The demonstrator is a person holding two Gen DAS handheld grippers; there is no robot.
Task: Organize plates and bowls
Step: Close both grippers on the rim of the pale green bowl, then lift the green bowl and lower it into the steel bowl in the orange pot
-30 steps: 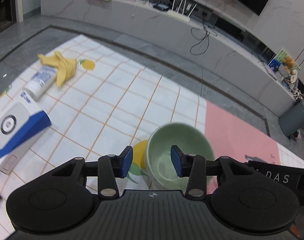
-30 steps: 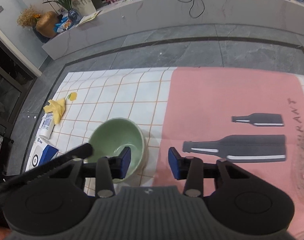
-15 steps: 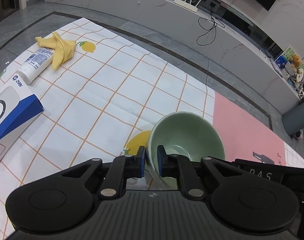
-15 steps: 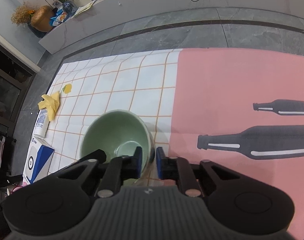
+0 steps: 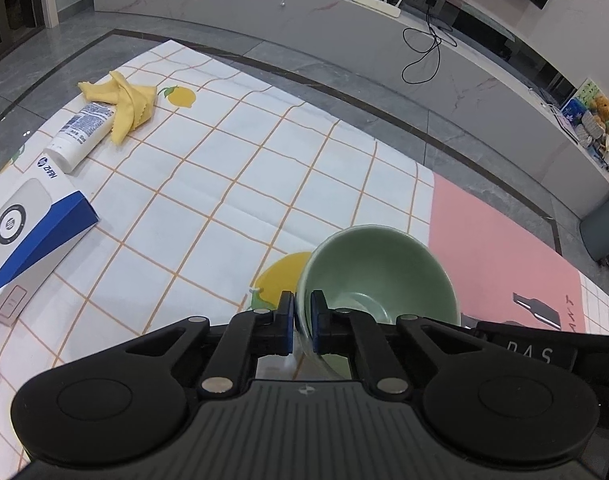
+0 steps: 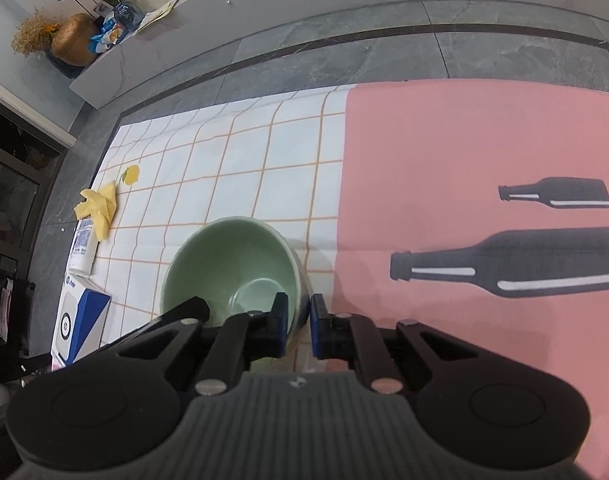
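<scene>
Left gripper pinches the green bowl at its 9 o'clock rim; right gripper clamps the 3 o'clock rim opposite.

Even, soft indoor light; both views sharp, strong fisheye bending at edges, faint glare on the grey floor

left gripper: matte black ribbed body, round side discs, silver screws, blue fingertip pads
right gripper: identical black build, silver screws, blue pads
</scene>
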